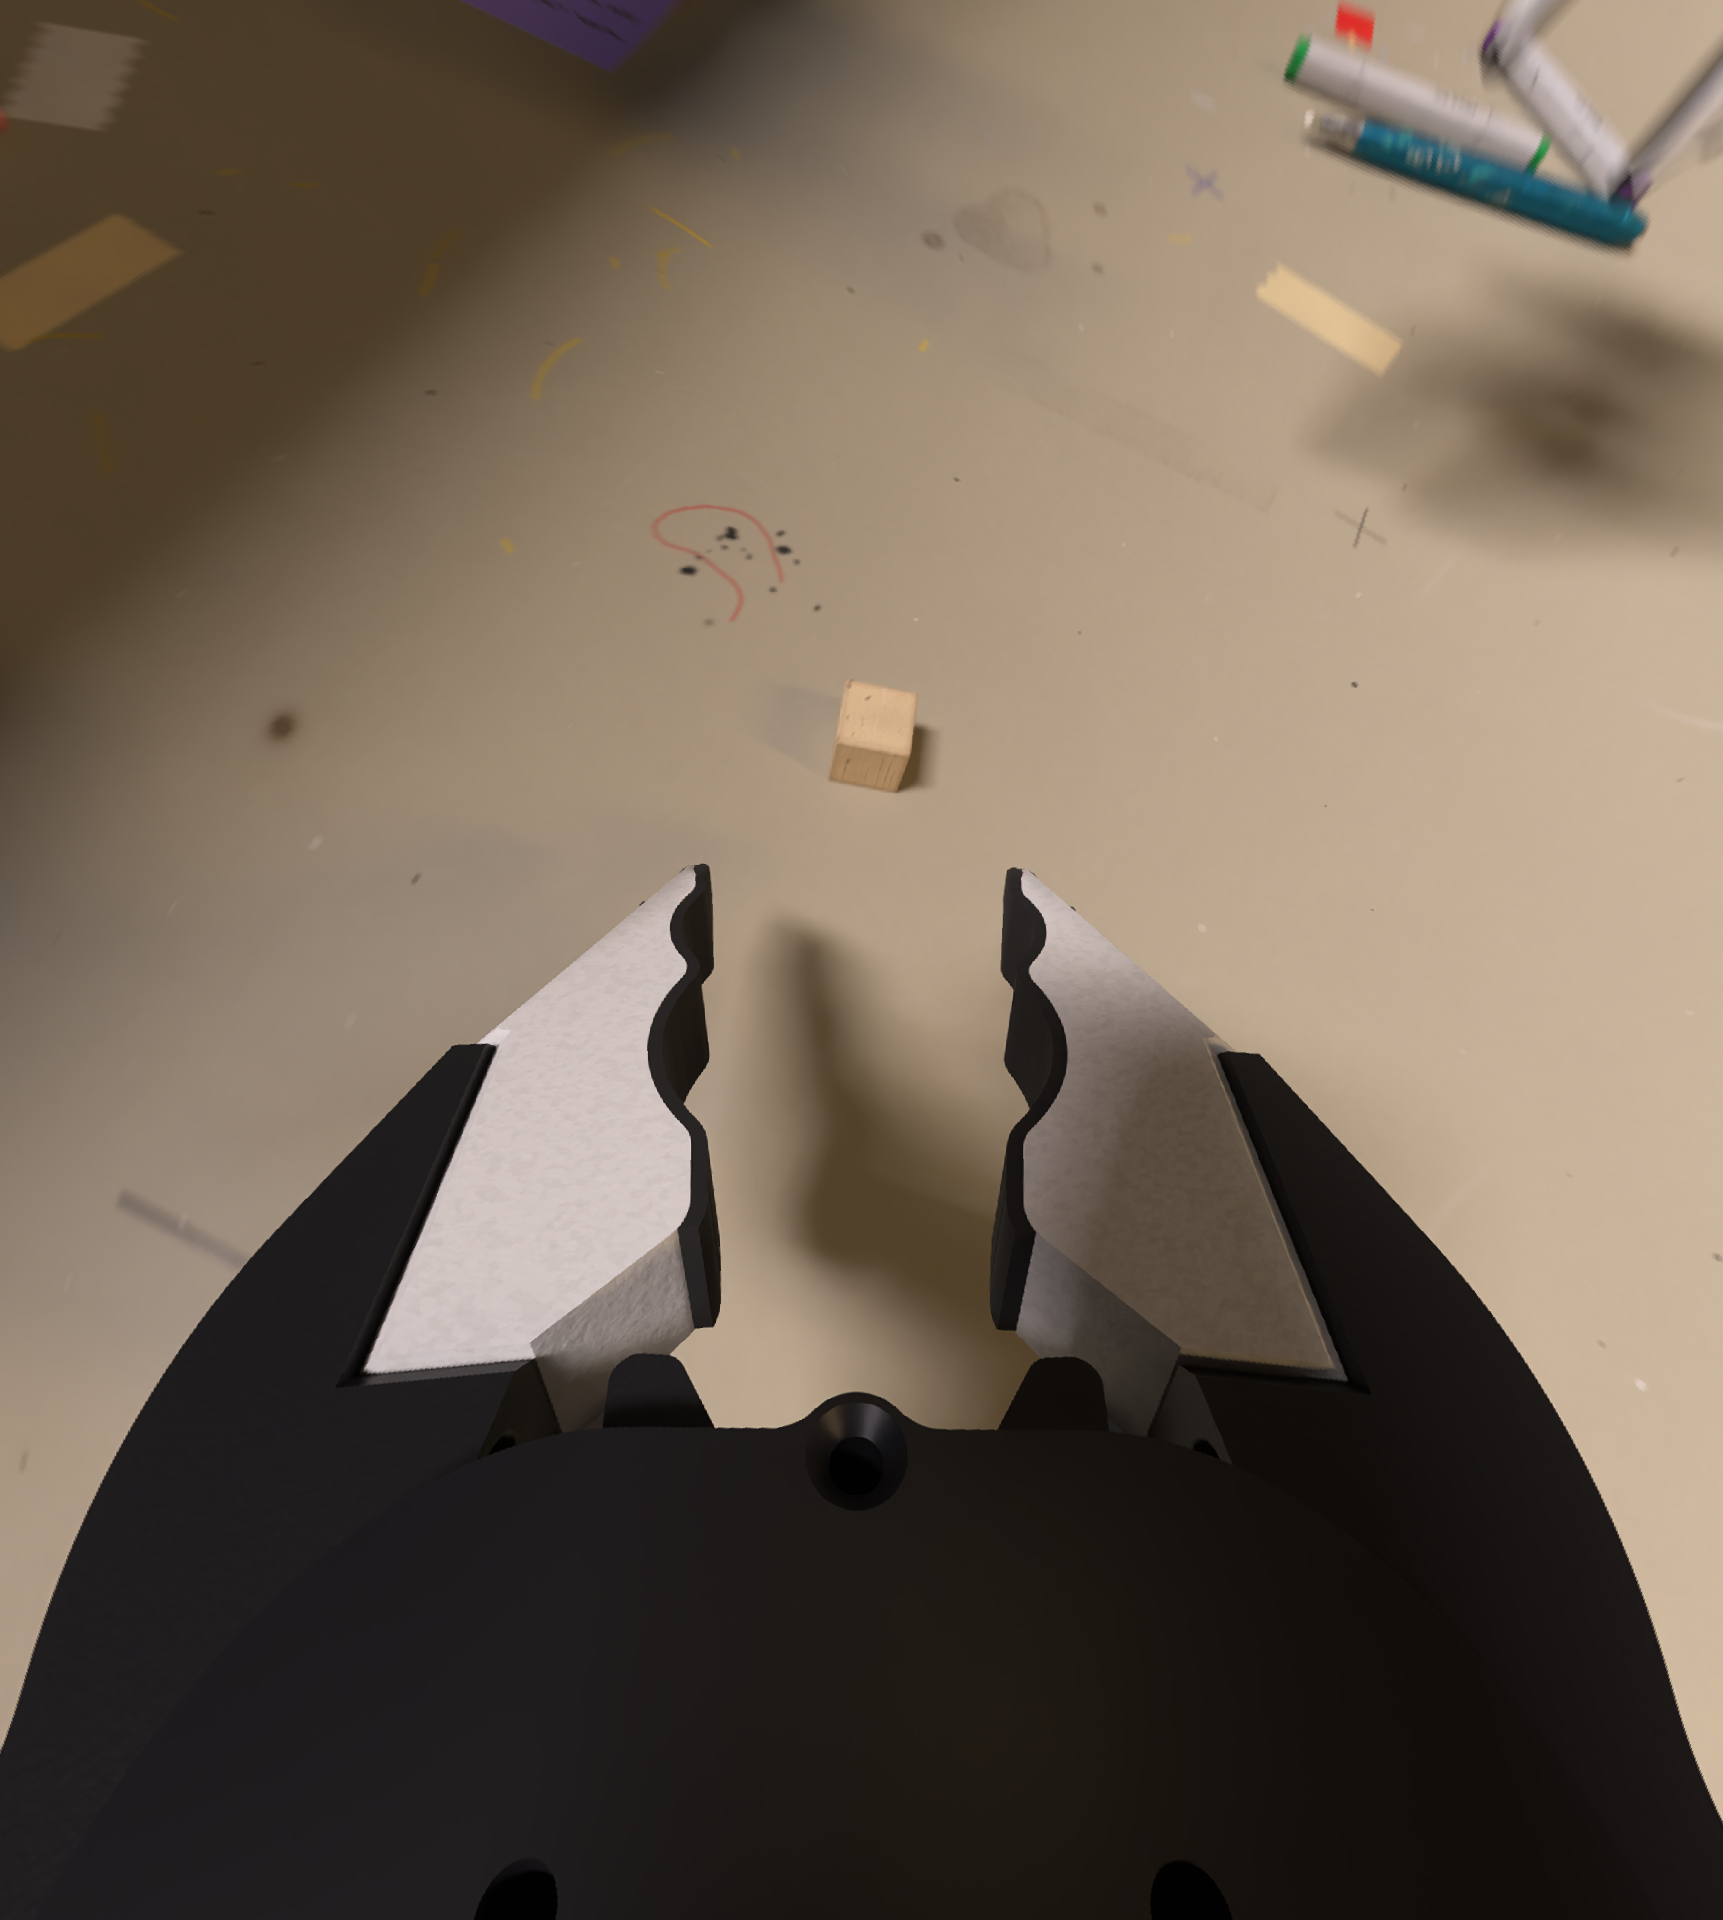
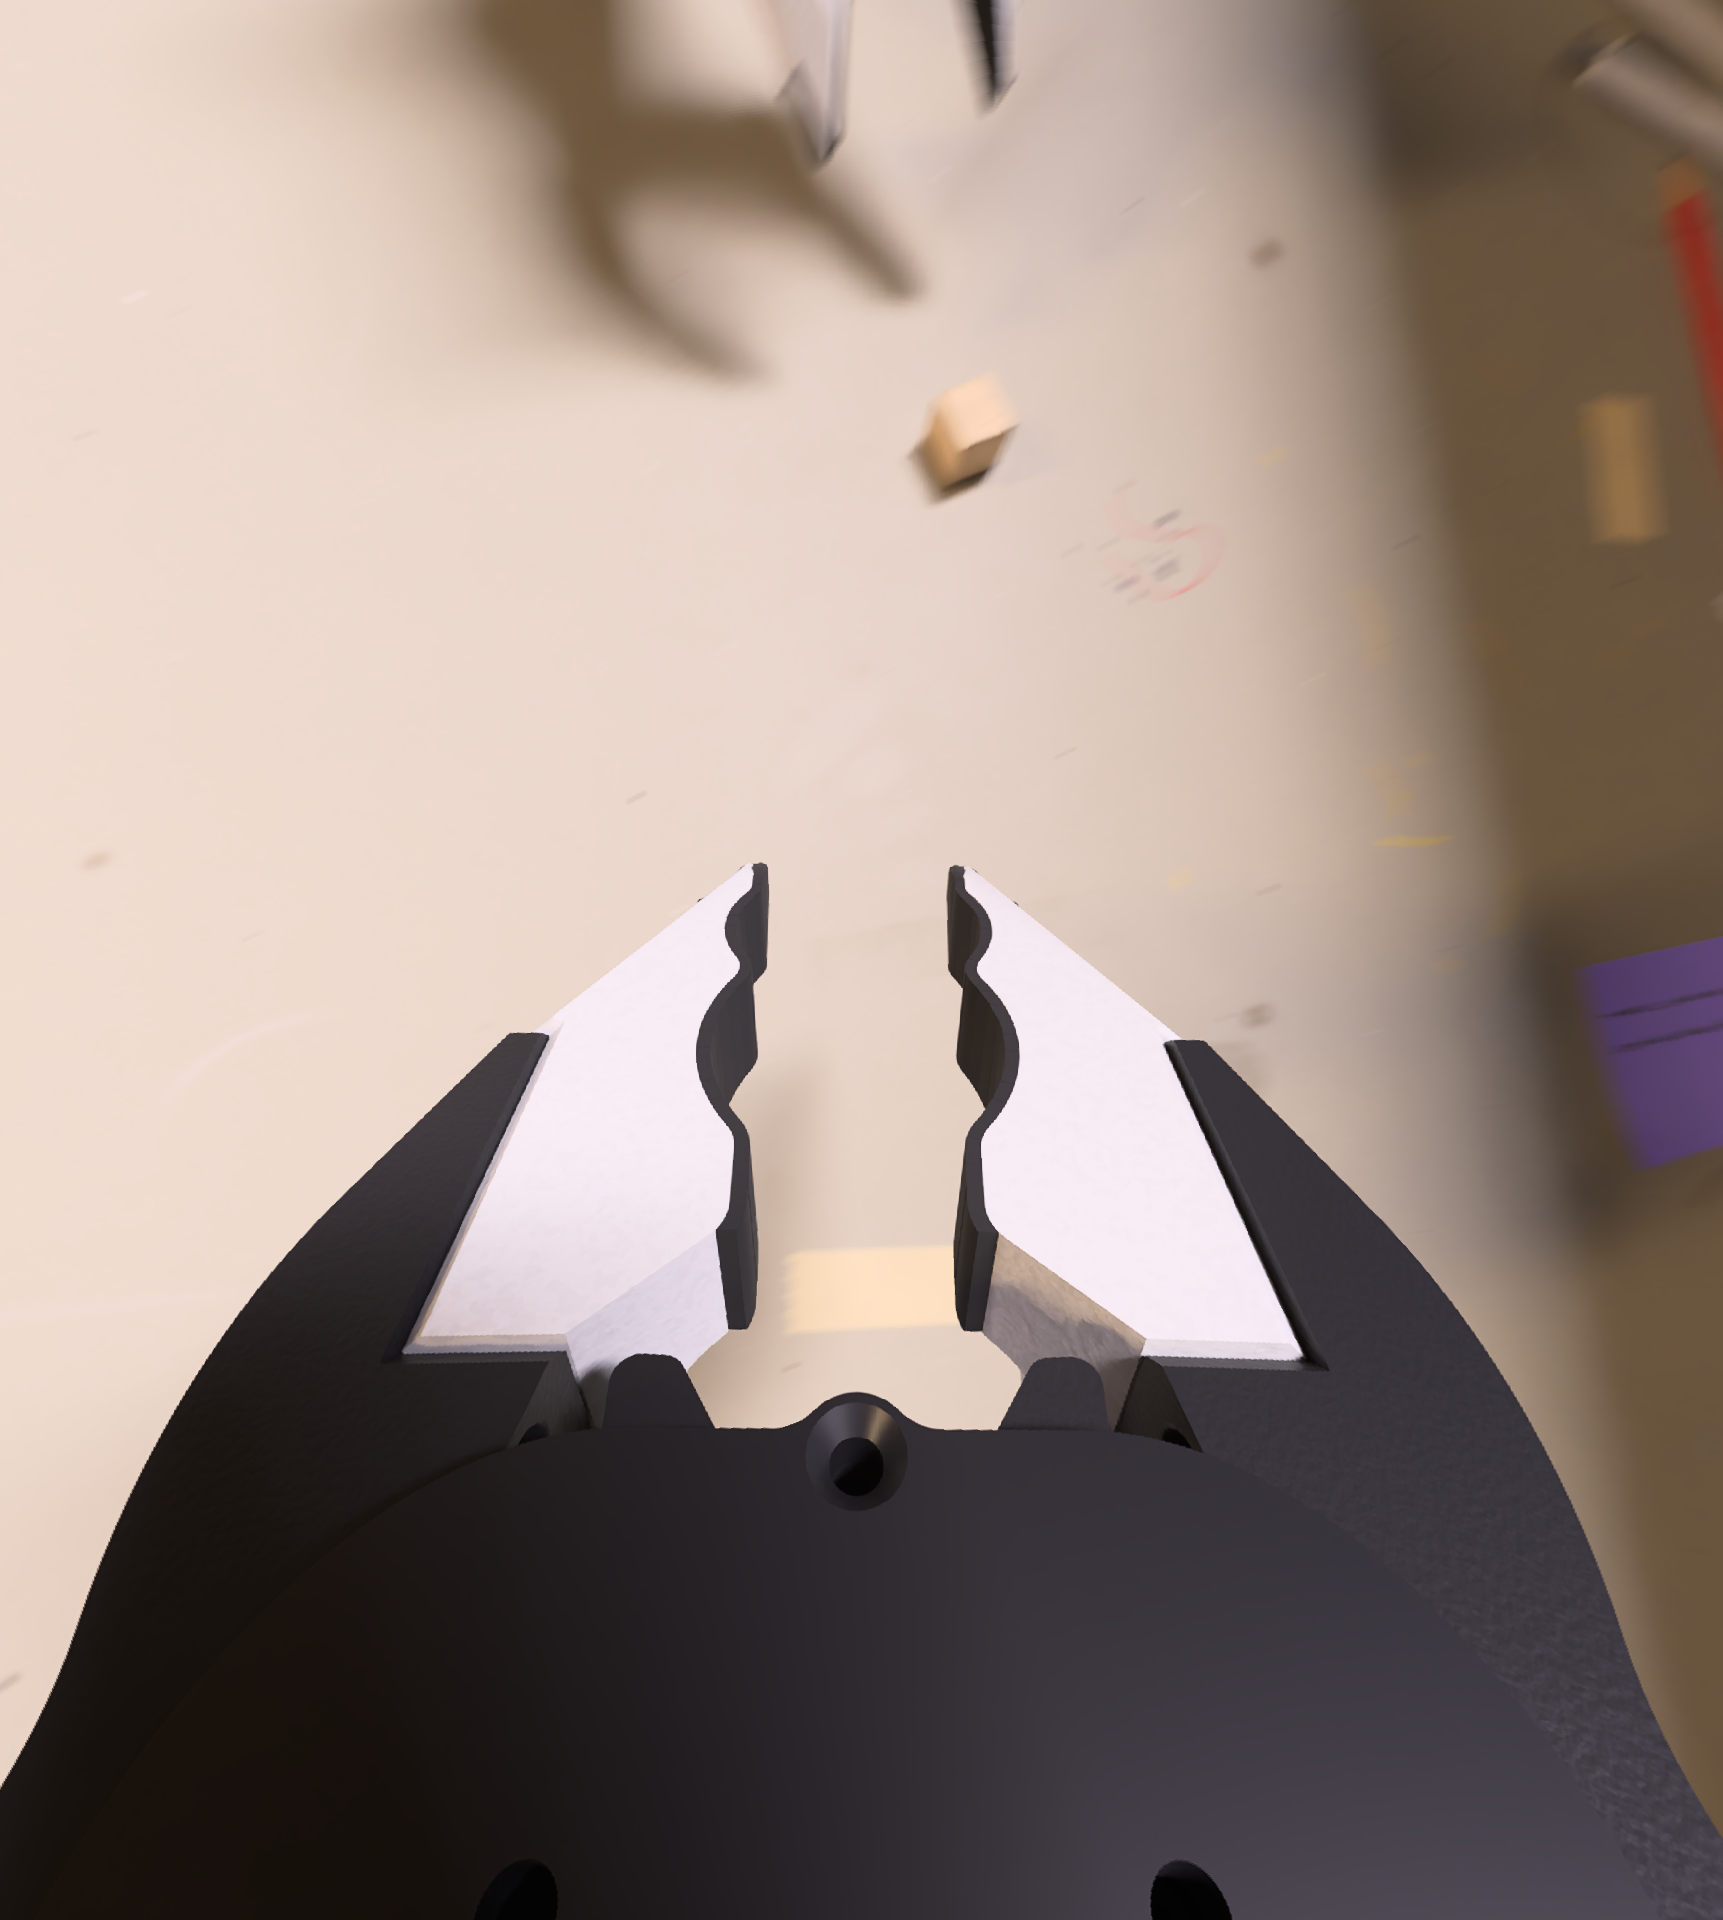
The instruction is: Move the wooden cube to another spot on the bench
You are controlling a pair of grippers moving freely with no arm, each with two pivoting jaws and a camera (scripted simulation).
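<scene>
**Wood cube waits untouched ahead of the left tongs**

Pale wood, square-edged and small, the wooden cube sits flat on the beige tabletop, at about 12 o'clock from the left tongs and just beyond their tips. Those tongs gape wide with nothing between them, the gap plainly broader than the cube. The right tongs stand partly open, narrower than the left, also holding nothing, and see the cube farther off, near 12 o'clock, in a blurred view.

Just past the cube, toward 11 o'clock in the left view, lies a red scribble with ink spots. Farther out, markers lie heaped at 1 o'clock, tape strips at 2 and 10 o'clock.

The reach looks like the step in hand, with the left tongs better placed. Doing it well probably means lining up square to two opposite faces, since the cube sits slightly turned, then lowering until the pads straddle it evenly before closing. An off-centre close could push the light block aside.
</scene>
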